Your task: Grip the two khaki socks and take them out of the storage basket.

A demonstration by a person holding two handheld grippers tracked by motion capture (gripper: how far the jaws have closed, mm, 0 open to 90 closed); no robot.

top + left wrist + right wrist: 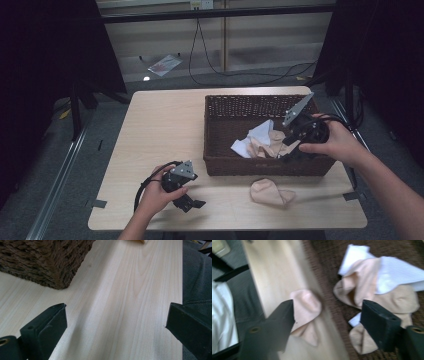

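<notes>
wicker basket sits on the right half of the table; everything here is placed from it.

inside the basket, toward its near right: a loose heap of beige socks mixed with white socks, lying as dropped, not folded.

right gripper hangs over that heap, just inside the basket's near wall, jaws spread with nothing between them. in the right gripper view the heap lies below the open jaws. reads as a sock let go into the basket.

one beige sock lies on the table just outside the basket's near wall, toward its right end, apart from the wall. likely the next to go in.

left gripper rests low on the table, near the basket's near left corner, jaws spread wide and empty over bare wood; it looks parked.
</notes>
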